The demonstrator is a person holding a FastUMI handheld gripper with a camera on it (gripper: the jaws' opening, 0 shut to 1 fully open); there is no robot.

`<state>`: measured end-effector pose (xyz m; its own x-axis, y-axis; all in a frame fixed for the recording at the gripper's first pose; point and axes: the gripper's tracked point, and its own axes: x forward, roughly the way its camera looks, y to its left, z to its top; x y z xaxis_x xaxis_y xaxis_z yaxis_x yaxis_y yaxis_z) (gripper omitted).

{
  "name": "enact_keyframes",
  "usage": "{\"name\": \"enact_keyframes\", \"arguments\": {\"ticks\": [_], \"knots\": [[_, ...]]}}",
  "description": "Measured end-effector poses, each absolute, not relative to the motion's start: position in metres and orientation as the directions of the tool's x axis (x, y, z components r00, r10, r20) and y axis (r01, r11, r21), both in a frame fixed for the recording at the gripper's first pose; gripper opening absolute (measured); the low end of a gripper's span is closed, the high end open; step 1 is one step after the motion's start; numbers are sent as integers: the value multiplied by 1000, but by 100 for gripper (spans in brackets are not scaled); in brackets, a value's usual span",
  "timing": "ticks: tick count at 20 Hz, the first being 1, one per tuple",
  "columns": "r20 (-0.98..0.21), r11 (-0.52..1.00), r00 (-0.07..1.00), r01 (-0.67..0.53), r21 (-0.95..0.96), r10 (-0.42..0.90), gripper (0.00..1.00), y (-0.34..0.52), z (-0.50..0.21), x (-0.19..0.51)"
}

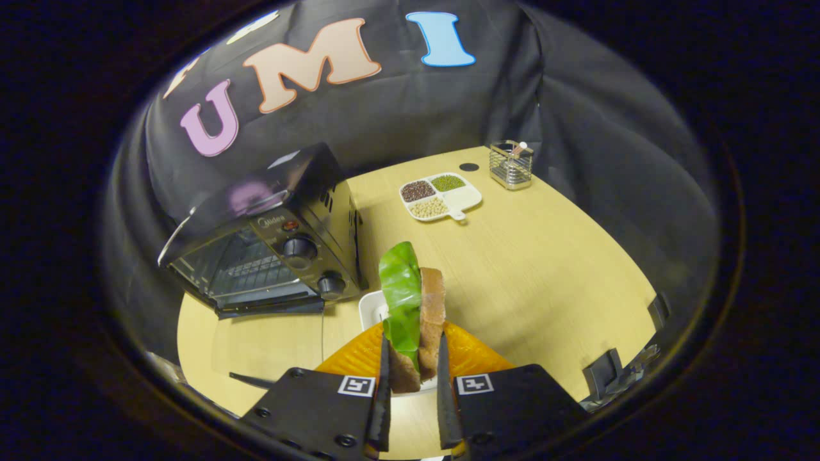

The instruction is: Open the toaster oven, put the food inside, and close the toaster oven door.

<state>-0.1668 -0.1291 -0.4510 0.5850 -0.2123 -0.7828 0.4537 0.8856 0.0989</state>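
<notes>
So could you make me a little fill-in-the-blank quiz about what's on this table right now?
1. The gripper is shut on the ____, standing on edge between its fingers.
2. The toaster oven door is ____.
3. The divided dish of beans and seeds has ____ filled compartments.
4. The wire holder stands beyond the divided dish, near the booth's ____.

Missing words: sandwich; open; three; wall

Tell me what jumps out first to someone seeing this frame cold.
The eye lands first on the brown bread slices with a bright green lettuce leaf, held upright between the jaws of the gripper, which press on it from both sides above a white plate. Next comes the black toaster oven beyond and to the left, its glass door already dropped open. Farther back on the pale wooden table sits a white divided dish of beans.
</notes>
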Motion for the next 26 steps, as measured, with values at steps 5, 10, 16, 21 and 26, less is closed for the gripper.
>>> {"name": "enact_keyframes", "arguments": {"ticks": [5,10,16,21,26], "knots": [[-779,851,601,492,184,-179,32,-110,-433,-162],[-772,844,625,471,257,-114,32,-75,-425,-154],[-763,809,640,400,431,90,32,3,-428,-138],[-751,763,630,384,520,195,32,53,-434,-119],[-725,690,638,402,602,260,32,87,-438,-99]]}}
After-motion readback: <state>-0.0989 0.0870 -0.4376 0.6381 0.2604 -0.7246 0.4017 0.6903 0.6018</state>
